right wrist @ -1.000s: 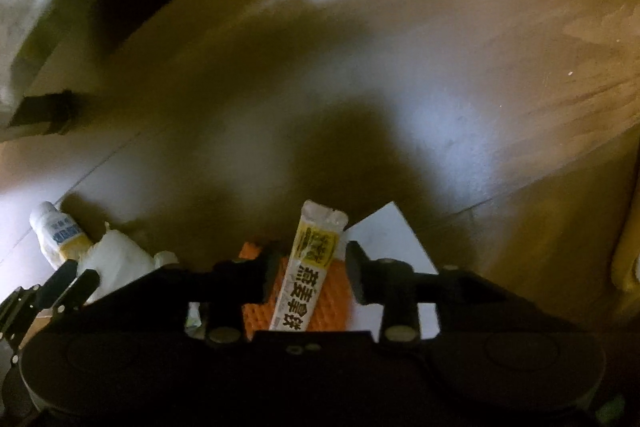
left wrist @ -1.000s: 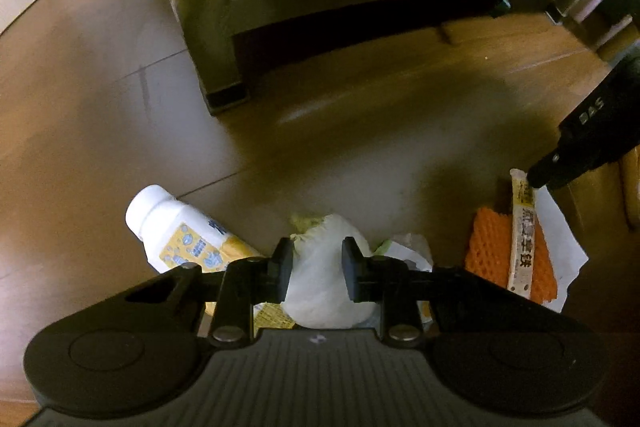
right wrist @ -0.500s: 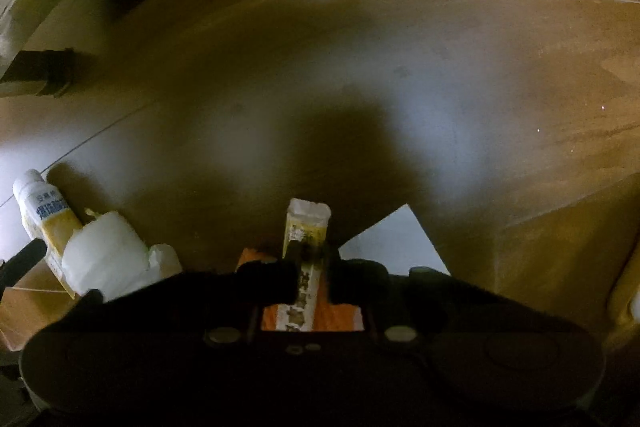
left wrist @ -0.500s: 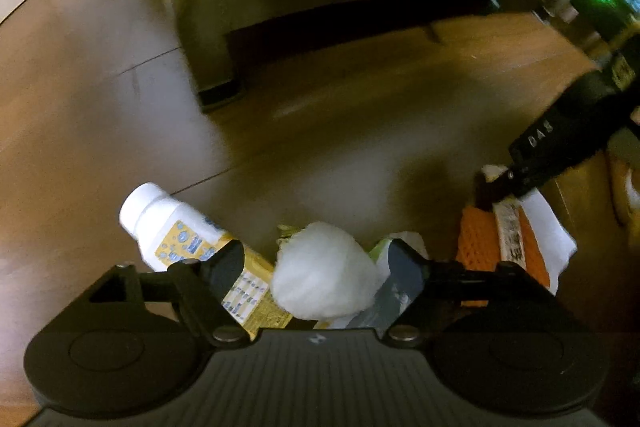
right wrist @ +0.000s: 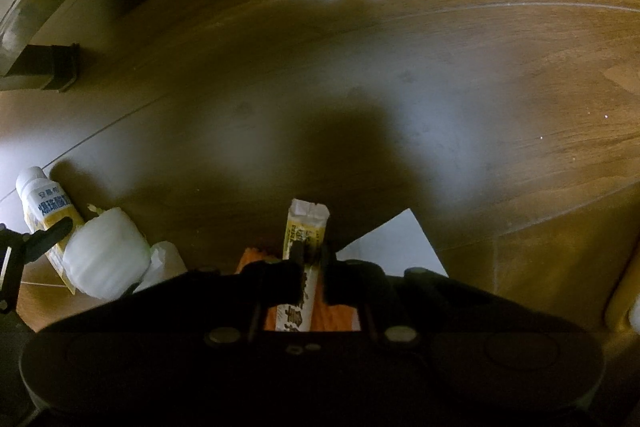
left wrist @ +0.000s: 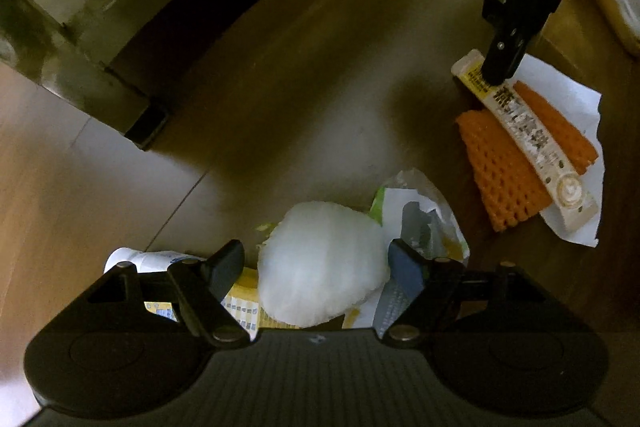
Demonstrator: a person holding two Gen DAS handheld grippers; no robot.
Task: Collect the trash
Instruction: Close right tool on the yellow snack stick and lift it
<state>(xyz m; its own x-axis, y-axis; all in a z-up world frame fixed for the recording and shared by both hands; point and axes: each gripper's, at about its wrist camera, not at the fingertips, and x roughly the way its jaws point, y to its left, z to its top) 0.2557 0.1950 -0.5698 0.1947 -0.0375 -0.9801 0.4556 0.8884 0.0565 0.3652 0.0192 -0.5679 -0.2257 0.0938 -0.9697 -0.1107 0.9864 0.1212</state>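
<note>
The left gripper [left wrist: 316, 263] stands wide open astride the white wad [left wrist: 322, 263] on the floor, unpinched; the right gripper [right wrist: 311, 259], at the right, is clamped across the sachet [right wrist: 306, 227], whose long axis runs near-to-far.

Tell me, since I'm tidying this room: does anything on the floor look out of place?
Yes, litter lies on the wooden floor: a tipped-over bottle, a white wad, a torn wrapper, and orange foam netting under a sachet.
</note>
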